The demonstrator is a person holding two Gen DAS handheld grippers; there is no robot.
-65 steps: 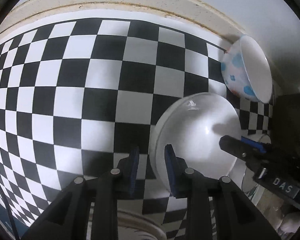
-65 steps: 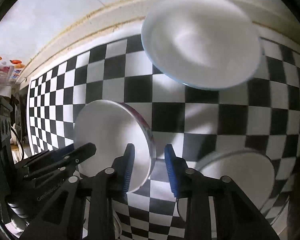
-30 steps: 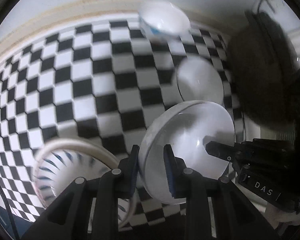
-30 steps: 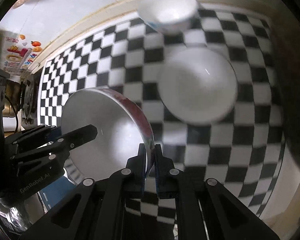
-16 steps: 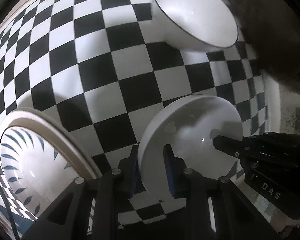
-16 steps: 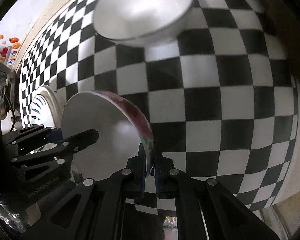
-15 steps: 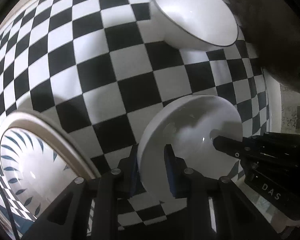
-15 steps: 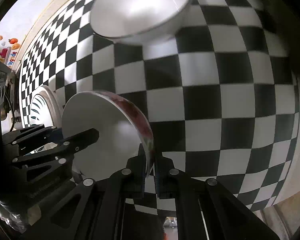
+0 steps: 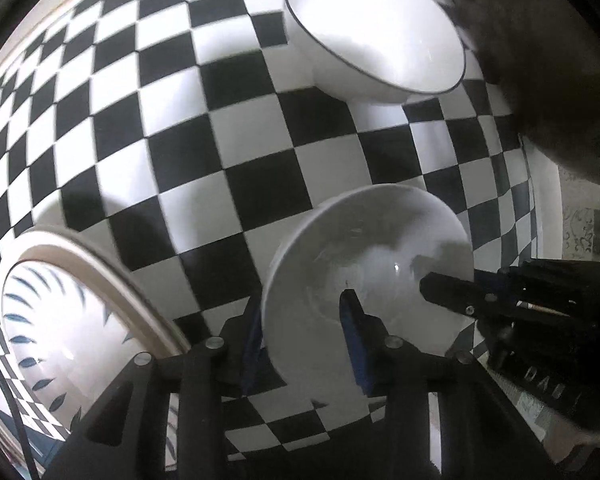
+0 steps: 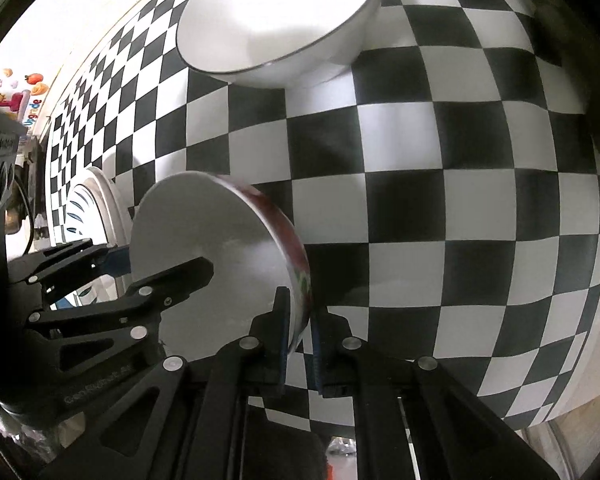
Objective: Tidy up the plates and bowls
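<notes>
I see the counter (image 9: 188, 152), covered w/ a black-and-white checked cloth, pale edge showing at the far left. Directly on it: a big white bowl w/ a thin dark rim (image 9: 374, 34) toward the far side, standing upright, and a plate w/ blue leaf marks and a cream rim (image 9: 56, 312) at the near left. In the right wrist view the same bowl (image 10: 276, 20) sits far, the plate (image 10: 96, 208) at the left edge. Bowl and plate well apart.

Raised lettering on the left gripper (image 10: 300, 344) body in the right wrist view is too blurred to read; letters on the right gripper (image 9: 428, 292) likewise.
</notes>
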